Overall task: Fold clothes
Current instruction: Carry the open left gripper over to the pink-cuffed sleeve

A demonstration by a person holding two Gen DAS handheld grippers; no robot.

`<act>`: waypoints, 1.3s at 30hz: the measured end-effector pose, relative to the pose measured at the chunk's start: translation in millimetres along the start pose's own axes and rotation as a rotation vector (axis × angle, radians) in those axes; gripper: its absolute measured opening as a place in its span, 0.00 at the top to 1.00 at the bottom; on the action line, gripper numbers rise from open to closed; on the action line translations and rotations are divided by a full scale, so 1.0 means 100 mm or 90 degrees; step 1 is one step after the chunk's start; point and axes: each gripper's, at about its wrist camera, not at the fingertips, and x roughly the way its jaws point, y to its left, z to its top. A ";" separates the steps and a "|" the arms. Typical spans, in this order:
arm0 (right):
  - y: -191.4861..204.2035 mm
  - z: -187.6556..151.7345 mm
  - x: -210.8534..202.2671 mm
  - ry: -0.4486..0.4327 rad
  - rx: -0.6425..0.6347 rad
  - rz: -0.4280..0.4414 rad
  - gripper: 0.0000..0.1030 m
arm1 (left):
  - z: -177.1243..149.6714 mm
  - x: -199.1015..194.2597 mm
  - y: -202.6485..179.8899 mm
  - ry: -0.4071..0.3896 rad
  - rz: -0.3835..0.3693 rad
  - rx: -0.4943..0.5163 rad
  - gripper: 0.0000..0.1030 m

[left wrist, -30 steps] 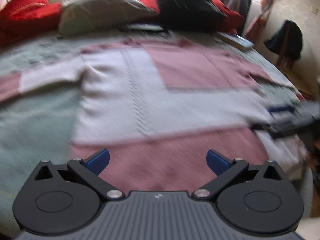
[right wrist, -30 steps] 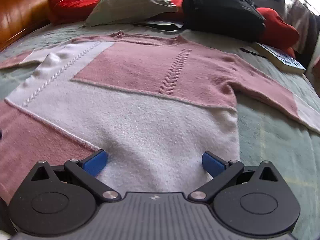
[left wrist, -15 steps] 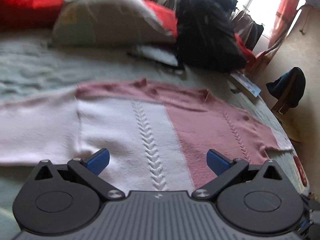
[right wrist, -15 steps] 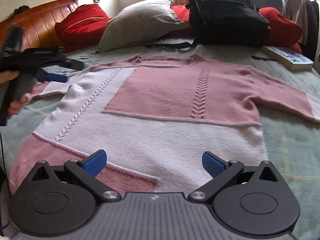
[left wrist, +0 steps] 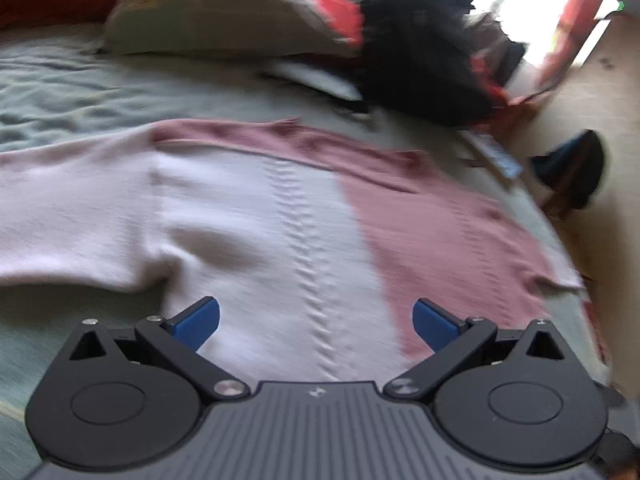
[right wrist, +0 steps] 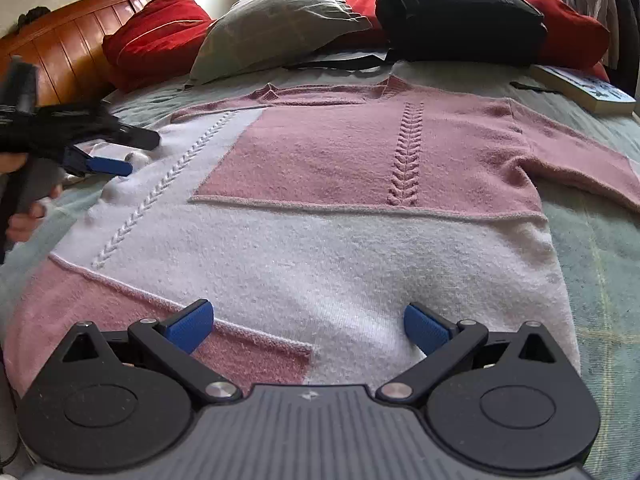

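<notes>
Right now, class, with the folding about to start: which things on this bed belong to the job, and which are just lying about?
Belongs to the job:
pink and white sweater
left gripper
right gripper

Lying about:
grey pillow
red cushion
black backpack
book

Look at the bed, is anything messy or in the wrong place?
Mostly tidy. The pink and white knitted sweater lies flat and spread out, with only a small bunched wrinkle near its left armpit. A black backpack and a paperback book lying on the green bedspread look a little out of place.
</notes>
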 end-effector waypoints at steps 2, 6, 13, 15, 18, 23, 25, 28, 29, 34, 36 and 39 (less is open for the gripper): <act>0.01 -0.01 0.00 0.000 -0.002 -0.004 0.00 | -0.09 0.04 0.03 0.029 0.007 -0.008 0.01; -0.01 0.01 -0.07 0.002 0.003 -0.003 0.00 | -0.08 -0.07 0.07 0.041 0.008 -0.011 0.01; -0.09 0.17 -0.20 -0.032 0.027 0.006 0.00 | 0.65 -0.25 0.36 -0.037 0.049 -0.020 0.01; -0.07 0.21 -0.17 -0.032 0.020 0.005 0.00 | 0.82 -0.05 0.61 -0.024 0.050 -0.067 0.01; -0.03 0.23 -0.06 -0.015 0.011 -0.001 0.00 | 0.99 0.31 0.97 0.000 0.068 -0.128 0.01; -0.02 0.23 0.05 -0.001 0.009 0.003 0.00 | 1.14 0.61 1.24 -0.020 0.069 -0.152 0.01; -0.04 0.23 0.08 0.001 0.011 0.001 0.00 | 1.22 0.69 1.32 -0.040 0.064 -0.160 0.01; -0.06 0.24 0.12 0.005 0.015 -0.002 0.00 | 1.29 0.76 1.36 -0.062 0.063 -0.171 0.01; -0.06 0.24 0.12 0.004 0.016 -0.002 0.00 | 1.31 0.76 1.35 -0.065 0.069 -0.172 0.01; -0.03 0.23 0.01 -0.005 0.016 -0.003 0.00 | 1.32 0.51 1.14 -0.065 0.083 -0.148 0.01; 0.00 0.23 -0.06 -0.012 0.014 0.000 0.00 | 1.30 0.32 0.96 -0.055 0.081 -0.120 0.01; 0.06 0.21 -0.18 -0.025 0.012 0.005 0.00 | 1.24 0.09 0.71 -0.035 0.089 -0.069 0.01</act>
